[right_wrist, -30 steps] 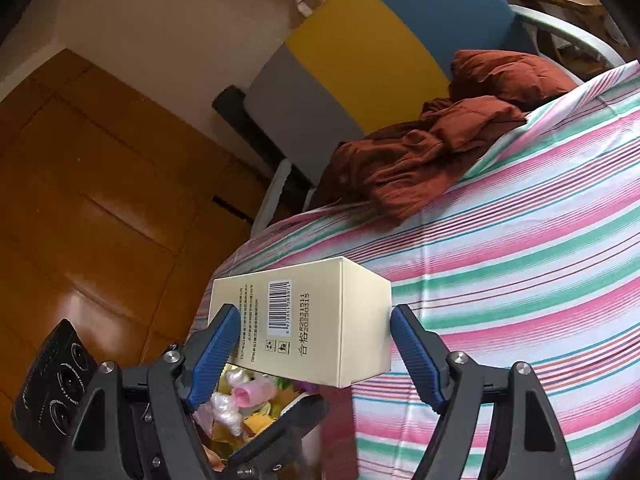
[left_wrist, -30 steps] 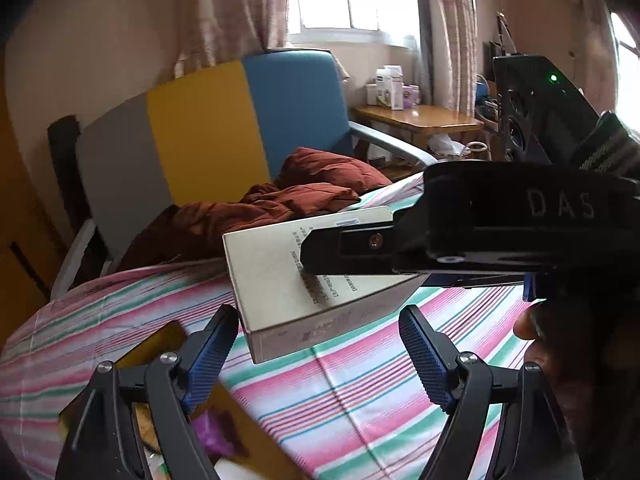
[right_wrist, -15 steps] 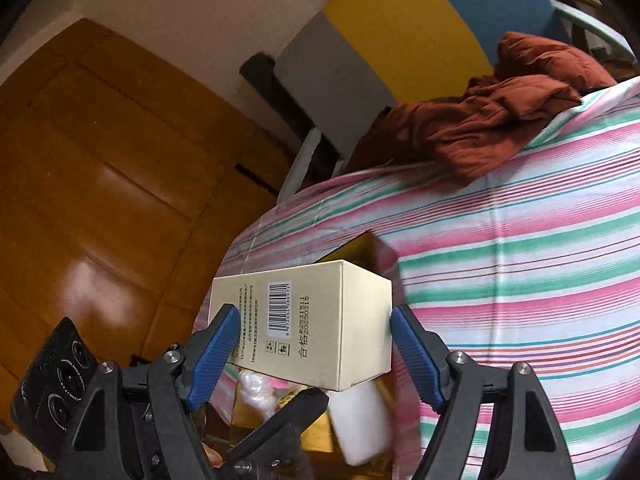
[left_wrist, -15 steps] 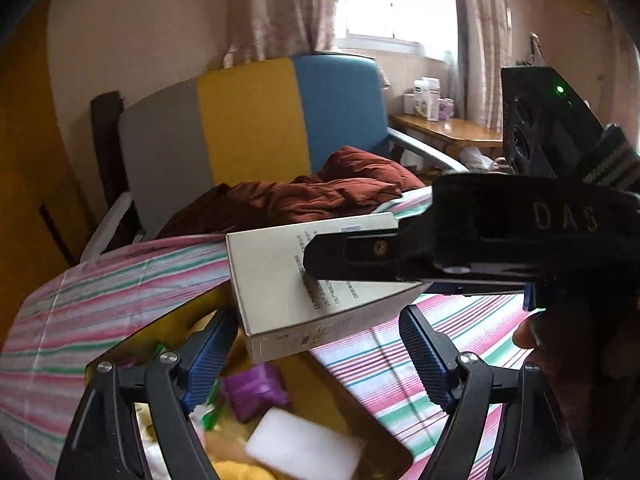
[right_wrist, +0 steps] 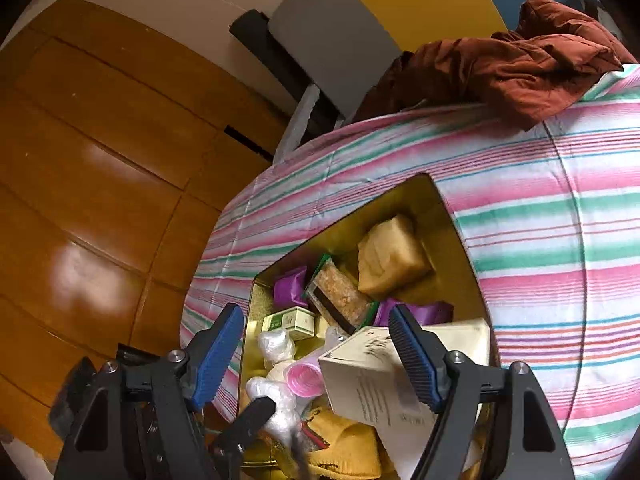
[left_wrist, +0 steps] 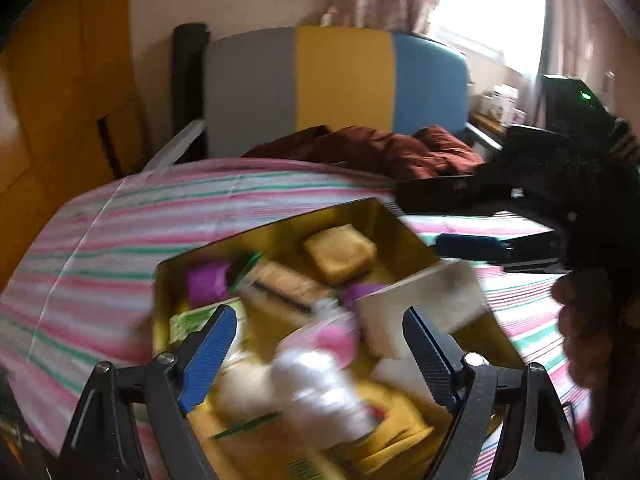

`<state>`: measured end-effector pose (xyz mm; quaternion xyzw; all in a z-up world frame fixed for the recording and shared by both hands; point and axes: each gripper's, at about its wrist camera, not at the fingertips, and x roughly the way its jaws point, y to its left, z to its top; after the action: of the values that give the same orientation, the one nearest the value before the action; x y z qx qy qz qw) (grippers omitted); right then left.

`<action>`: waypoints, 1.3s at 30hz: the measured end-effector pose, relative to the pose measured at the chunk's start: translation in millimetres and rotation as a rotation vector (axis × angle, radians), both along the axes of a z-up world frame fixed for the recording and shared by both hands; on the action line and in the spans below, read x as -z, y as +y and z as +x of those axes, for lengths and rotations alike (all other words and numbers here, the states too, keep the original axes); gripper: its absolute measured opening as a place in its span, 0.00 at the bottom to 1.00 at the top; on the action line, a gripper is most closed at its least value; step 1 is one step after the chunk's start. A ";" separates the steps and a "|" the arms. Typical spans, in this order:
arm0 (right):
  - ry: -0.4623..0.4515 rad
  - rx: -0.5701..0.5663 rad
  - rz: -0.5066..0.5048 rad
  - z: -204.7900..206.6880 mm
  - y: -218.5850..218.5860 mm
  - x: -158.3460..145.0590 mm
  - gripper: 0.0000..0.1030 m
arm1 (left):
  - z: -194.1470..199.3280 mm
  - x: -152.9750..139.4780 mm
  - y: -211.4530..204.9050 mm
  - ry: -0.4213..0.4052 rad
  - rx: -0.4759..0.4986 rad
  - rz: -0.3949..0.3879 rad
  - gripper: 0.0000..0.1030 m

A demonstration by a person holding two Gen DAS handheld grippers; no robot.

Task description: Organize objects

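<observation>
A gold tin box stands on the striped tablecloth and holds several small packets. The cream carton lies tilted in the tin's near right part, on top of the other items. My right gripper is open just above it, with no finger touching the carton. My left gripper is open and empty over the tin's near end. A tan wrapped block, purple packets and a white plastic bundle lie in the tin.
A striped cloth covers the round table. A rust-red garment lies at the far edge. A grey, yellow and blue chair stands behind. A wooden floor lies to the left.
My right gripper has opened and let go of the cream carton, which now lies in the tin. Both views have swung down over the tin.
</observation>
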<state>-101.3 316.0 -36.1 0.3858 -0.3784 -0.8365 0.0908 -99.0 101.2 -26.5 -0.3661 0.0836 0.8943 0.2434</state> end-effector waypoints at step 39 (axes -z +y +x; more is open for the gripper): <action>0.050 0.128 0.776 90.8 -90.0 -21.7 0.75 | 53.6 -19.3 -68.4 0.067 -0.313 0.048 1.00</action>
<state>-10.5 226.0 -14.5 0.3464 -0.0549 -0.9306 -0.1050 -45.4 32.8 -7.1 -0.3388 0.0124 0.9347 0.1069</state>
